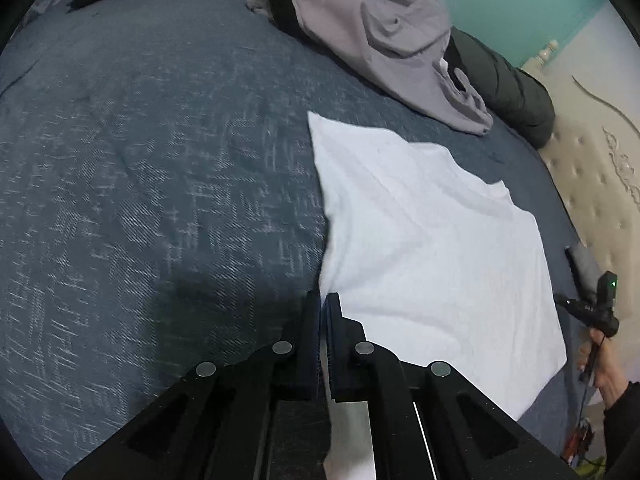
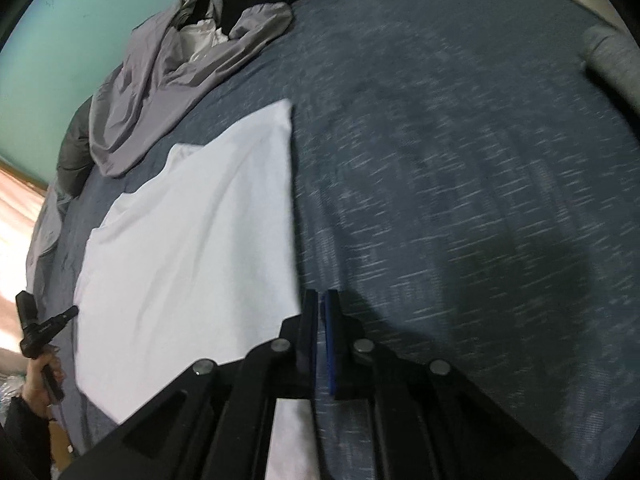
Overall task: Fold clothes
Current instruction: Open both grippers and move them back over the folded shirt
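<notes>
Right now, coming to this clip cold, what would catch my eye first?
The bright white garment lying flat on the dark blue bedspread, its edge running up from the left gripper. Next, the rumpled grey garment heaped at the far side of the bed, in front of the teal wall. Both grippers' jaws look closed; the right gripper is beside the white cloth's edge.

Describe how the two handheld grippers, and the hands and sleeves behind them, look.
Left gripper: matte black angular linkage, round silver pivot pins, dark blue-black finger pads. Right gripper: same black build, with a brighter blue pad. A bare hand in a dark sleeve grips a black handle with a green light.
</notes>
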{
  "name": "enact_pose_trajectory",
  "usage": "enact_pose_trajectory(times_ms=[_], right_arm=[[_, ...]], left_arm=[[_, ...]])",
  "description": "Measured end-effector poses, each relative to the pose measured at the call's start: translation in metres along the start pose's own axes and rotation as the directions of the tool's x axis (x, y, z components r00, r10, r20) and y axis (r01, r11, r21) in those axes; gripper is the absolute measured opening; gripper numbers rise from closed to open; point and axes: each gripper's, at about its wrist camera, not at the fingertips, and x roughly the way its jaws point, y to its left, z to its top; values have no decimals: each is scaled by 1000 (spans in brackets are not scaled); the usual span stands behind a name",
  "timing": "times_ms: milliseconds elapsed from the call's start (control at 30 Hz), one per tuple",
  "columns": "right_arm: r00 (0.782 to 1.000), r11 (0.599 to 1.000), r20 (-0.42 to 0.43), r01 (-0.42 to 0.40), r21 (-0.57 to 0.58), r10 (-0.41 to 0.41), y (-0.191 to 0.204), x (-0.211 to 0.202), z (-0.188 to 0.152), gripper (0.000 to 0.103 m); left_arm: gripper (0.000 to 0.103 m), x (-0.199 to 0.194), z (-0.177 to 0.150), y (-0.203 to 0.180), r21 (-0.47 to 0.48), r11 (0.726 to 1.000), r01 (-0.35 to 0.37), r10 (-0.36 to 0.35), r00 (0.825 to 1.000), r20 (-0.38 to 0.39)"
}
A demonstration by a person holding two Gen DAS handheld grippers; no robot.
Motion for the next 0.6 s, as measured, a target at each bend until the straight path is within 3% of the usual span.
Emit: enact_pose_trajectory(times_ms=[167,300,433,600], right_arm=[[999,999,37,36,-23,-35,8,-16,-4,6],[997,988,-37,-67,-141,62,67,-12,-33,6],[981,958,-138,-163,-236,133,127,1,-67,6],[961,927,-226,-227,-297,162,183,27,-106,6]], left_arm=[[7,-8,-5,12,-69,998,-4,3,1000,-11],[12,-30,-23,17,-100,995,5,-4,1000,9],[13,-52,-49,10,-91,996,8,-4,999,41],[29,-66,-82,-3,-68,997,27,-22,997,81]])
